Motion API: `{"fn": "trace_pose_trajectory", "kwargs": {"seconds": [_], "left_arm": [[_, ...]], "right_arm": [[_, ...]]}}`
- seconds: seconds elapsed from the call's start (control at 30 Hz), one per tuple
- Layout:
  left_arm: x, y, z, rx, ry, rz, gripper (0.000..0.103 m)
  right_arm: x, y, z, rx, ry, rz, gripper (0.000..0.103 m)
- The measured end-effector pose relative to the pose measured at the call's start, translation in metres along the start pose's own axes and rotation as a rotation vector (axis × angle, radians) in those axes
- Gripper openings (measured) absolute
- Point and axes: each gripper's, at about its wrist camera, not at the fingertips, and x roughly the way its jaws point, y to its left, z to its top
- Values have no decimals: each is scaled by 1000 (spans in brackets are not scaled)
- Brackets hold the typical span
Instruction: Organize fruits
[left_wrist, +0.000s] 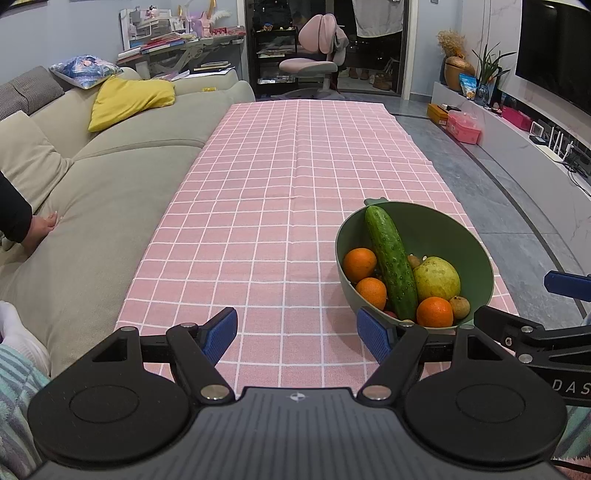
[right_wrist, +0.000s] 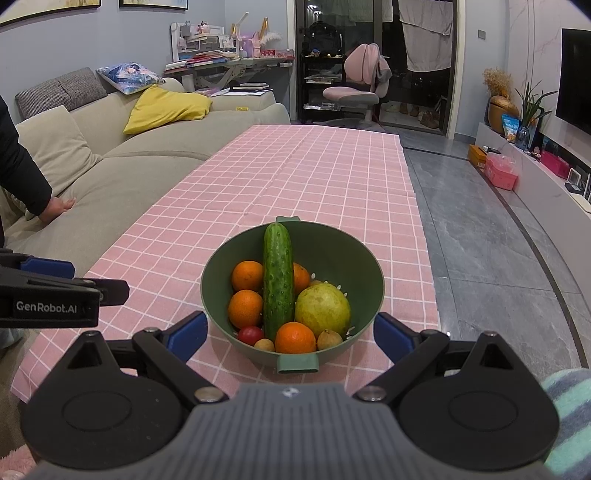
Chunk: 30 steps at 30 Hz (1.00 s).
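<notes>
Pink checked cloth covers the desk (right_wrist: 325, 177). At left in the right wrist view, the left gripper (left_wrist: 297, 334), reading "GenRobot.AI", gapes empty. Centre, a green bowl (right_wrist: 354, 254) holds fruits; the right gripper (right_wrist: 290, 338) flanks it, spread.

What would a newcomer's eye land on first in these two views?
The green bowl on the pink checked tablecloth, right in front of the open right gripper. A long cucumber lies across its middle, with oranges around it and a yellow-green pear beside it. The left gripper hovers open, empty.
</notes>
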Motion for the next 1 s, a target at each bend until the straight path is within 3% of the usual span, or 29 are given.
{"fn": "trace_pose_trajectory", "kwargs": {"seconds": [1.0], "left_arm": [[-7, -4, 1, -9, -7, 12, 86]], "right_arm": [[-1, 0, 0, 0, 2, 0, 93]]}}
